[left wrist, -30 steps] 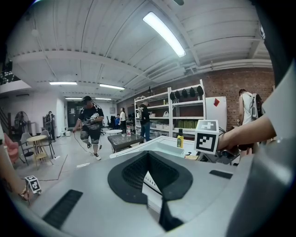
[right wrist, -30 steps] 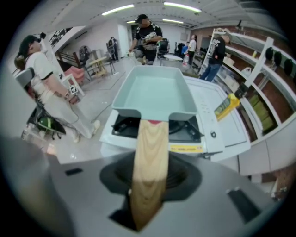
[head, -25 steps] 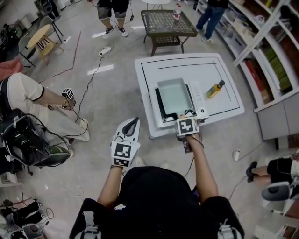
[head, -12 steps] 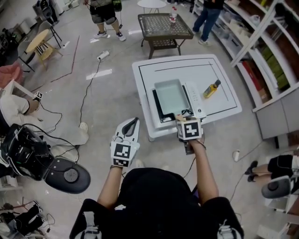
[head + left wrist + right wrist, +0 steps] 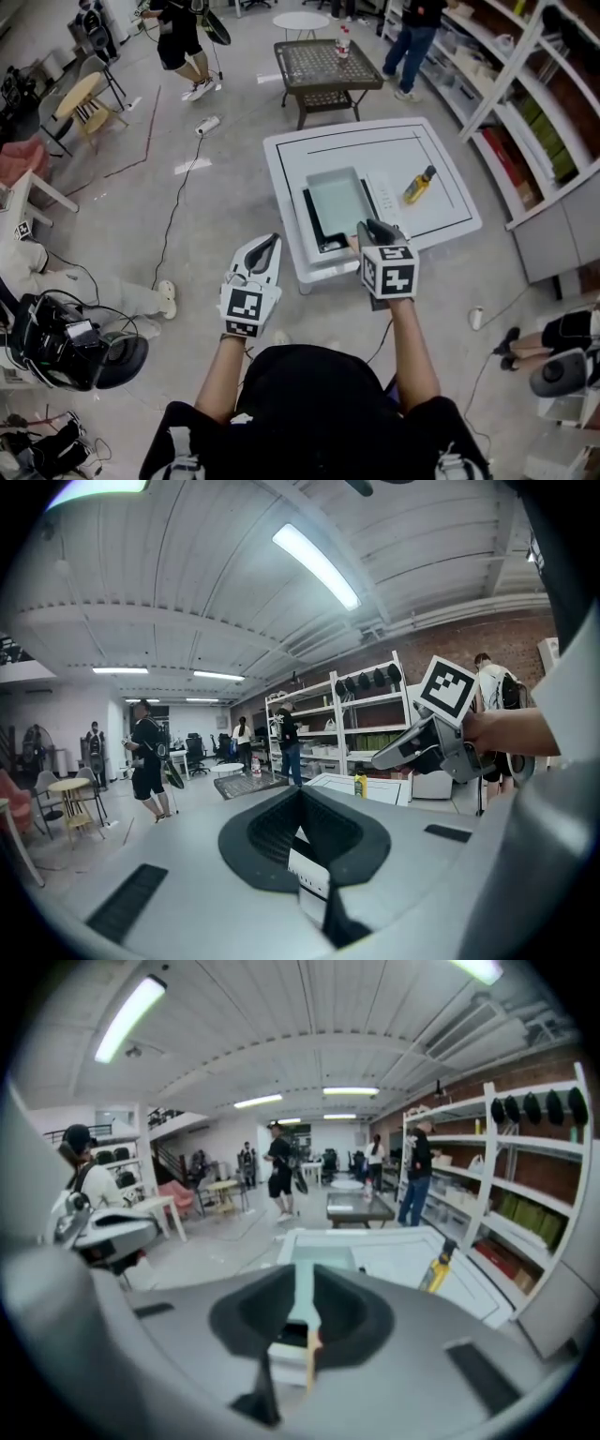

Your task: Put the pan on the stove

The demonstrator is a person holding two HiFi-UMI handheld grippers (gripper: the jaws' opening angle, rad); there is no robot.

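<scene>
counter (image 5: pixel 441 159): white, ahead of you | stove (image 5: pixel 312 223): black, on counter | pan (image 5: pixel 336 199): sits on stove | your right hand-held gripper (image 5: pixel 372 228): over pan's near edge, jaws just closed to a slit, nothing between | your left hand-held gripper (image 5: pixel 269 246): pressed together, empty, beside counter

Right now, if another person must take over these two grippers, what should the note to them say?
Left gripper: jaws shut, empty, held beside the white table, over the floor.
Right gripper: above the near end of the pan. Its jaws have just been closing to a narrow gap with nothing gripped; the pan only shows below through the gap.
Pan: lies flat on the stove, on the table. A yellow bottle lies to its right.
Done: the pan looks placed and released.
Left: probably nothing. Check that the pan sits well on the stove, then draw back.
</scene>
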